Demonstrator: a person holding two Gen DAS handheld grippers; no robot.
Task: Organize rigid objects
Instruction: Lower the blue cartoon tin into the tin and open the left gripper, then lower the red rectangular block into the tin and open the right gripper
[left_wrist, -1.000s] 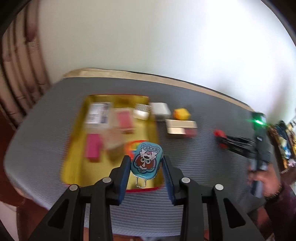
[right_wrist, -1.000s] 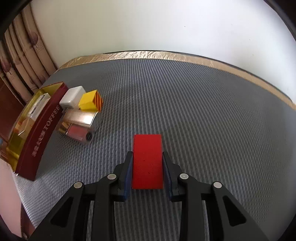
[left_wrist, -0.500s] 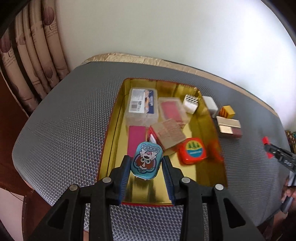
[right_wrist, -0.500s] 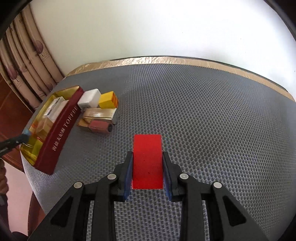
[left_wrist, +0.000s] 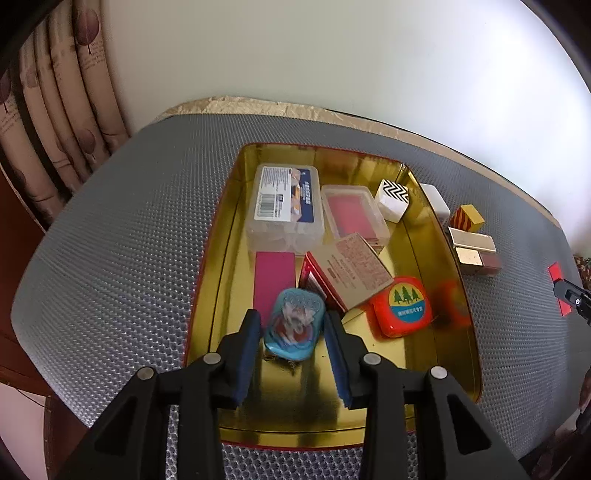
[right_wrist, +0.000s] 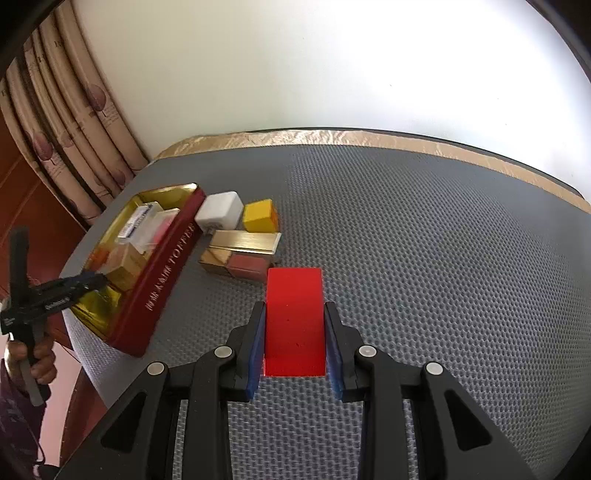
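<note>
Tray rim (left_wrist: 207, 280), grey mat (right_wrist: 443, 240) beside

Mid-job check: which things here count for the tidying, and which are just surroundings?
In the job:
- blue tin between the opening left gripper jaws
- red block in the right gripper
- gold tray
- white cube, yellow cube, gold box beside the tray

Just there:
- curtain
- grey mat

The tray (left_wrist: 229, 206) is seen from close above, steeply downward, by the left wrist view. It (right_wrist: 166, 266) is seen from farther right by the right wrist view; both views share it.
</note>
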